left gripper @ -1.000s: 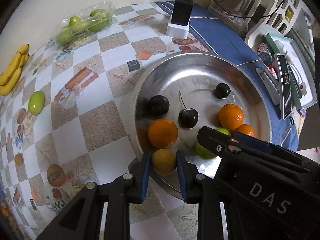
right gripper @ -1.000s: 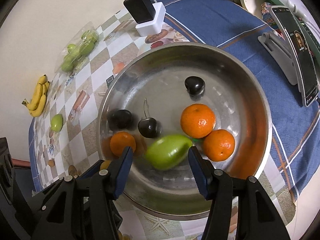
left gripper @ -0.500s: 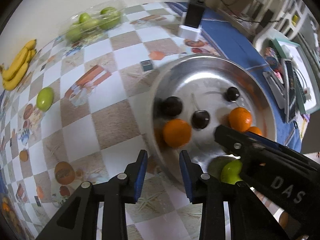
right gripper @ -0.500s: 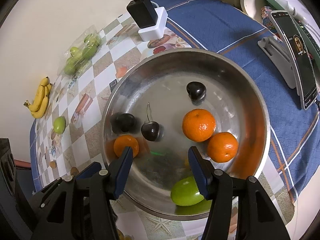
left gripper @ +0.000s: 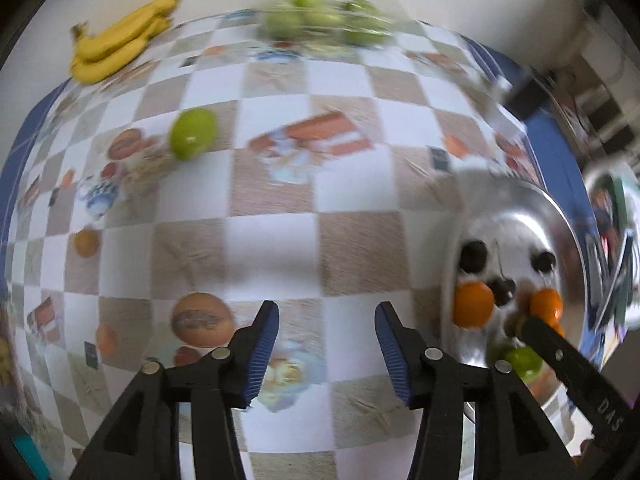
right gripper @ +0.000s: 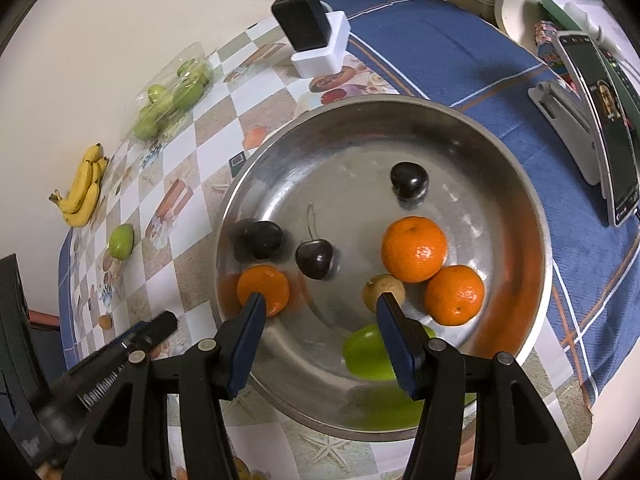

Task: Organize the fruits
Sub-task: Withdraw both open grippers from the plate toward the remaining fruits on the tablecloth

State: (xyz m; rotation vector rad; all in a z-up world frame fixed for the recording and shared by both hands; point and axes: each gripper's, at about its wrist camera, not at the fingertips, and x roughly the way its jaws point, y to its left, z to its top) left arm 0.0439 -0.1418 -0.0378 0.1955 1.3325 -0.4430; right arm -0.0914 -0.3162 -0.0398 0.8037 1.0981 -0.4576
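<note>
Now left tongs (left gripper: 326,344) opening, empty, over tablecloth (left gripper: 272,240).

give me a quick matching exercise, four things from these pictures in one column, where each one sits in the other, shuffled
Things:
1. bananas
2. small yellowish fruit
3. black charger
4. bagged green fruit

Places:
A. upright in a white dock at the table's far side
B. in the metal bowl, touching an orange
C. in a clear bag by the wall
D. loose on the checked cloth near the wall

Pairs: 1-D, 2-B, 3-A, 4-C
</note>
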